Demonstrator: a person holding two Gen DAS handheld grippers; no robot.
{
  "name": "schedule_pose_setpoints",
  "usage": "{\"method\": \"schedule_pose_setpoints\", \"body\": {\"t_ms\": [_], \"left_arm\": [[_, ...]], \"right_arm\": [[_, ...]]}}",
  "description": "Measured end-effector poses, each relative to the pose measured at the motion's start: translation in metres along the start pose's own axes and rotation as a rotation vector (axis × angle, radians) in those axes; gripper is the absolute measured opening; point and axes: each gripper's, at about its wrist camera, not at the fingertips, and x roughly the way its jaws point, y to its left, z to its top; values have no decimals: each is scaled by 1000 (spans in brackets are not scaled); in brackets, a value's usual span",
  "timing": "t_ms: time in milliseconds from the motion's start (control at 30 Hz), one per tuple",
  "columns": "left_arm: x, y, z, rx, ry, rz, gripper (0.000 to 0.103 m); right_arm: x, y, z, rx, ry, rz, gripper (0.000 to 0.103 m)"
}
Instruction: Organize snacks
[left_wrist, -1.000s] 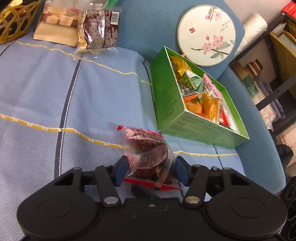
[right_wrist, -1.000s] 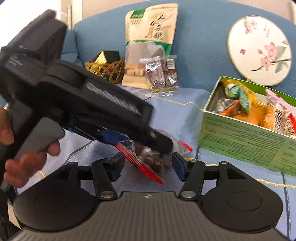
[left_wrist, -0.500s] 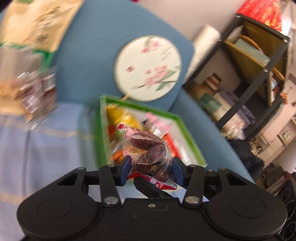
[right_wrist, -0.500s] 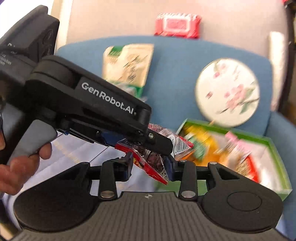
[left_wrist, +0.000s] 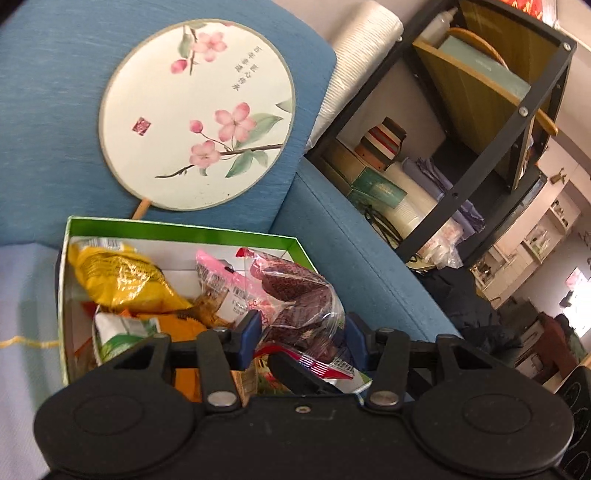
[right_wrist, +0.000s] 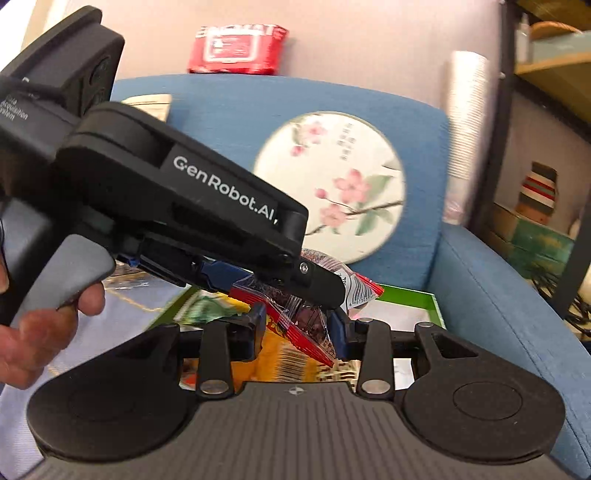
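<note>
A clear packet of dark dried fruit (left_wrist: 295, 295) with red edges hangs over the open green box (left_wrist: 177, 229) of wrapped snacks. My left gripper (left_wrist: 303, 332) has the packet between its blue pads, which still touch it while the jaws are opening. In the right wrist view my right gripper (right_wrist: 297, 328) is shut on the lower part of the same packet (right_wrist: 306, 317). The left gripper (right_wrist: 273, 284) reaches in from the left above it, held by a hand (right_wrist: 44, 332). The box's far corner (right_wrist: 424, 295) shows behind.
A round flowered fan (left_wrist: 195, 114) leans on the blue sofa back behind the box. The sofa arm (left_wrist: 351, 258) runs along the box's right side, with a black shelf unit (left_wrist: 480, 147) beyond. A red wipes pack (right_wrist: 236, 48) sits on the backrest.
Both grippers rose with the packet from the blue cloth and moved right, over the green box. The right gripper closed on the packet's lower part.
</note>
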Motion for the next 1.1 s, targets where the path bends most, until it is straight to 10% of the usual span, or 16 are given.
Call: {"method": "schedule_pose_setpoints", "body": {"t_ms": [33, 100, 133, 467, 633, 900, 1100], "left_arm": [[4, 2, -1, 1, 2, 19, 101], [3, 12, -7, -46, 7, 81, 103], [-1, 17, -9, -75, -3, 106, 103], [-115, 76, -44, -310, -165, 206, 103], [-173, 112, -56, -371, -230, 408, 103], [-232, 172, -77, -464, -267, 582, 103], [-239, 207, -80, -480, -252, 606, 103]], "right_arm": [[4, -3, -3, -3, -5, 1, 64], [17, -2, -11, -29, 35, -30, 77], [26, -1, -15, -46, 95, -52, 103], [7, 20, -14, -20, 72, -95, 103], [2, 58, 15, -53, 9, 12, 103], [65, 161, 43, -121, 60, 230, 103], [127, 215, 50, -106, 113, 210, 103]]}}
